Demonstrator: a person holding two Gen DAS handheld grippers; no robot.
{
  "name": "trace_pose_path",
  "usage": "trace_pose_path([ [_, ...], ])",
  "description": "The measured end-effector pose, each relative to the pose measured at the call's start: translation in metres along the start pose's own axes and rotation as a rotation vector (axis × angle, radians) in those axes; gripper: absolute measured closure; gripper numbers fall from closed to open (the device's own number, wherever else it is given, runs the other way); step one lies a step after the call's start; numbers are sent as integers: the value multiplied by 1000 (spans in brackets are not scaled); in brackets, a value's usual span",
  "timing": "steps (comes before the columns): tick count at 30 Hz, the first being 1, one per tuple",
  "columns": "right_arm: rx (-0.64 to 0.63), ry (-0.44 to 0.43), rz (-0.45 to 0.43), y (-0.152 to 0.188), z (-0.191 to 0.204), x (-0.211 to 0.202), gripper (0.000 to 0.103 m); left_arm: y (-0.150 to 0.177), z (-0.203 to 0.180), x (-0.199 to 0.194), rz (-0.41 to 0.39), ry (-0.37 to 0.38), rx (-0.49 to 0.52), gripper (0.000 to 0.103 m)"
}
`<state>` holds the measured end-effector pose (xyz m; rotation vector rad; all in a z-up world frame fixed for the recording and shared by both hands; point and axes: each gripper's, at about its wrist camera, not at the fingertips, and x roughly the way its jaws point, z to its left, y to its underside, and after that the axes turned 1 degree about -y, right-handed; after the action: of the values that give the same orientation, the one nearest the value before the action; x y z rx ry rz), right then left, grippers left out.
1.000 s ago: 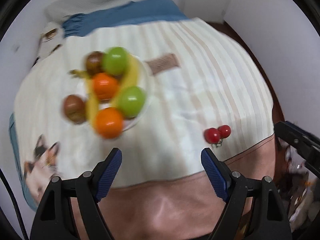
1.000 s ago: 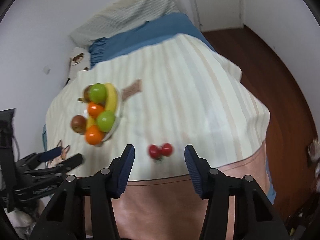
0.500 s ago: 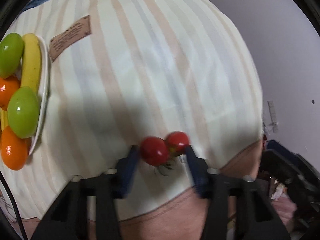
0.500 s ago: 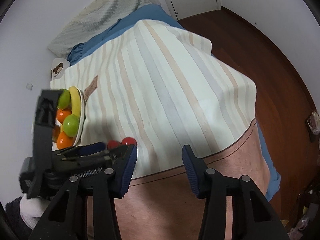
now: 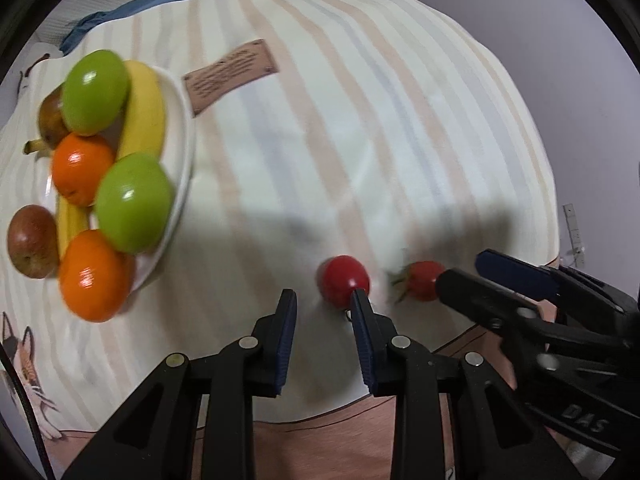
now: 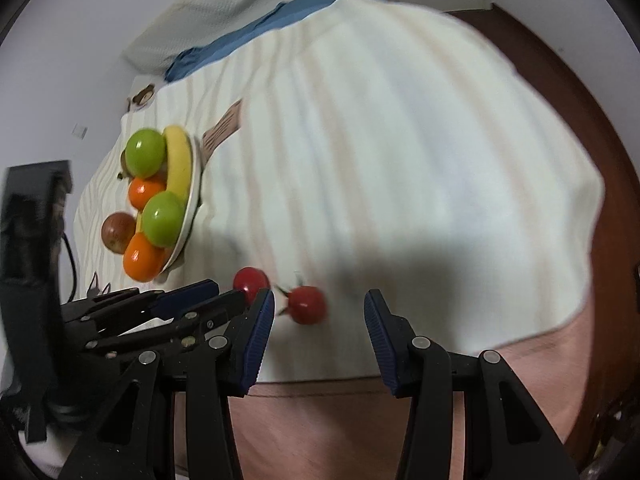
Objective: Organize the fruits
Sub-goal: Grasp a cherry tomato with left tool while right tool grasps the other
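Two red tomatoes lie apart on the striped bedspread near its front edge: the left tomato (image 5: 344, 285) (image 6: 251, 282) and the right tomato (image 5: 423, 280) (image 6: 307, 304) with a green stem. My left gripper (image 5: 323, 299) is open and empty; its right finger touches the left tomato's near side. My right gripper (image 6: 319, 303) is open, its fingers either side of the right tomato; in the left wrist view (image 5: 472, 276) it reaches that tomato from the right. A white plate (image 5: 182, 152) (image 6: 194, 192) at the left holds green apples, oranges and bananas.
A brown-red apple (image 5: 30, 246) (image 6: 117, 232) lies beside the plate's left rim. A brown leather label (image 5: 231, 75) is sewn on the bedspread. The bedspread (image 5: 360, 140) drops off at its pink front border. Wooden floor (image 6: 580, 120) lies to the right.
The two tomatoes, touching before, now lie apart. My left gripper has shifted left and narrowed, with the left tomato by its right finger. My right gripper has come in around the right tomato.
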<state>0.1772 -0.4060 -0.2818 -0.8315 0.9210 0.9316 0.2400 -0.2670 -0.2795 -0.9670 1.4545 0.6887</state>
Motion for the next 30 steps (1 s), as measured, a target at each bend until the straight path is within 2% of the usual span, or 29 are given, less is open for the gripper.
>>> trace_pose_path([
  [4, -22, -1, 52, 1, 11, 28, 53, 7, 18, -2, 4, -25, -27, 78],
  [6, -46, 16, 47, 3, 14, 34, 56, 9, 26, 0, 21, -20, -52, 77],
  [7, -73, 36, 36, 3, 19, 36, 61, 11, 32, 1, 33, -20, -73, 77],
  [8, -89, 48, 32, 4, 21, 36, 70, 13, 36, 2, 49, -17, -95, 77],
  [9, -100, 57, 30, 5, 23, 35, 75, 17, 41, 1, 60, -6, -109, 75],
  [13, -129, 104, 7, 12, 22, 24, 75, 19, 47, -3, 77, 30, -154, 67],
  [15, -118, 107, 10, 15, 14, 18, 75, 15, 54, -8, 71, 49, -169, 55],
  [18, -89, 107, 14, 21, 1, 13, 75, 2, 58, -12, 64, 78, -179, 49],
  [25, -43, 91, 12, 29, -16, 7, 75, -32, 30, 11, 105, 98, -148, 49],
  [29, -35, 93, 11, 29, -19, 7, 75, -45, 7, 18, 68, 52, -96, 49],
  [30, -33, 92, 11, 29, -19, 8, 75, -47, 2, 20, 58, 39, -77, 56],
])
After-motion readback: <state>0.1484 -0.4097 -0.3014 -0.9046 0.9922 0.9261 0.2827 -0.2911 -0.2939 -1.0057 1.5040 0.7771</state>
